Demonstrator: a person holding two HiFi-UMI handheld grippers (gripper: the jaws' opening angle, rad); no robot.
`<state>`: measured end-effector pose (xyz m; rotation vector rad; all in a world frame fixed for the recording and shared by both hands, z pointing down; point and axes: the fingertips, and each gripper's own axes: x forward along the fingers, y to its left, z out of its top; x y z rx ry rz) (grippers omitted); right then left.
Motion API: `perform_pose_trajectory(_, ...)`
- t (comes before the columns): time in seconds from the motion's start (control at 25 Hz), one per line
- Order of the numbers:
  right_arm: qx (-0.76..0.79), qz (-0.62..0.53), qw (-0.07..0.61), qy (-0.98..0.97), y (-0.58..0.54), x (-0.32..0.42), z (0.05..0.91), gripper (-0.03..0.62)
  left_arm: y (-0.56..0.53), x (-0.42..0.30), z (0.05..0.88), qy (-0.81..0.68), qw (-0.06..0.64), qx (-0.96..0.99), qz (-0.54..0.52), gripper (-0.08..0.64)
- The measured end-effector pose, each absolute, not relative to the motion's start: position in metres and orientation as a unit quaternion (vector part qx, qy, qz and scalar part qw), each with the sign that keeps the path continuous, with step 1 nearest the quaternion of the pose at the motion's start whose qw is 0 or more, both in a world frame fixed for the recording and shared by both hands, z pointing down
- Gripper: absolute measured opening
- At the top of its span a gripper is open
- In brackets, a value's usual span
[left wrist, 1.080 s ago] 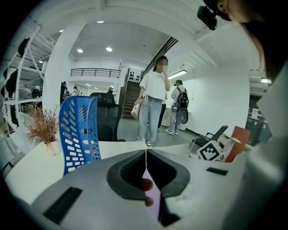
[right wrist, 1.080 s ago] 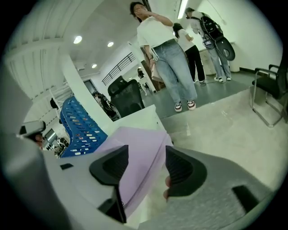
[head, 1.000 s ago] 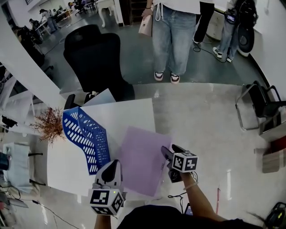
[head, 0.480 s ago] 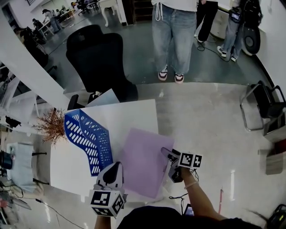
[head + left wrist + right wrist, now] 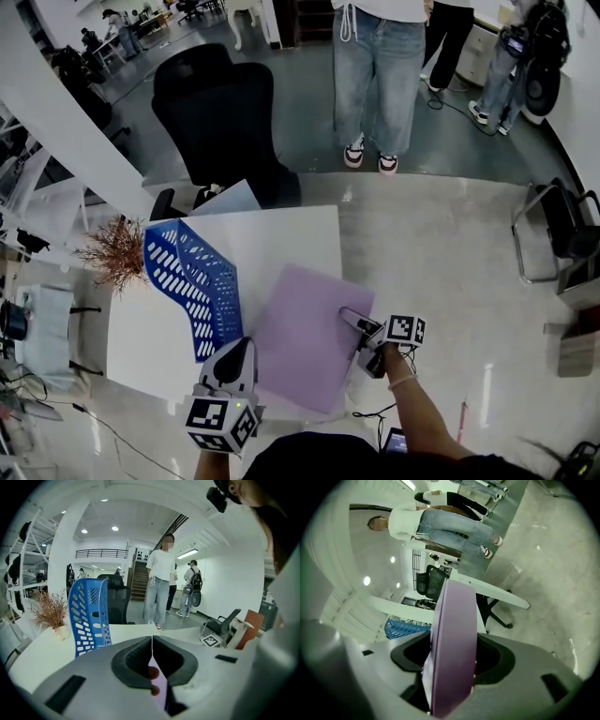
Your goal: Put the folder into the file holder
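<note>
Left gripper (image 5: 242, 345): fingers closed on the near-left edge of the purple folder (image 5: 305, 333). Right gripper (image 5: 359, 335): fingers have just been opening and now stand wide, with the folder's right edge between them and a gap on each side. The folder sits on the white surface (image 5: 272, 239), its near-right part overhanging. The blue file holder (image 5: 187, 281) stands upright just left of the folder.

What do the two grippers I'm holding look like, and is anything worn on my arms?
Both have smooth light grey shells with black padded jaw recesses. The left gripper carries a white marker cube printed with black square patterns. The right gripper bears a matching cube. A pale band circles the right wrist, and no sleeve covers that forearm.
</note>
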<state>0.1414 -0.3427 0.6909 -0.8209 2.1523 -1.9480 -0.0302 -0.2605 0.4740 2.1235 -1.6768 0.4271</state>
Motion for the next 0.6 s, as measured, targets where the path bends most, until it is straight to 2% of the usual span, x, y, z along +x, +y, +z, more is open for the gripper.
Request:
perform_pose_trajectory(0.08, -0.267, -0.638, 0.07, 0.719, -0.343, 0.142, 0.686, 0.235, -0.257, -0.032, 0.474, -0.604, 0.2, 0.757, 0.152, 0.006)
perform_pose_trajectory(0.16, -0.267, -0.629, 0.079, 0.726, -0.342, 0.141, 0.679, 0.21, -0.253, -0.035, 0.474, -0.609, 0.201, 0.753, 0.15, 0.006)
perform_pose_trajectory(0.4, -0.281, -0.611, 0.1, 0.733, -0.341, 0.14, 0.656, 0.161, -0.243, -0.048, 0.469, -0.622, 0.195, 0.745, 0.142, 0.006)
perform_pose_trajectory(0.6, -0.295, -0.606, 0.117, 0.729, -0.337, 0.14, 0.633, 0.144, -0.238, -0.056, 0.467, -0.626, 0.197, 0.743, 0.134, 0.006)
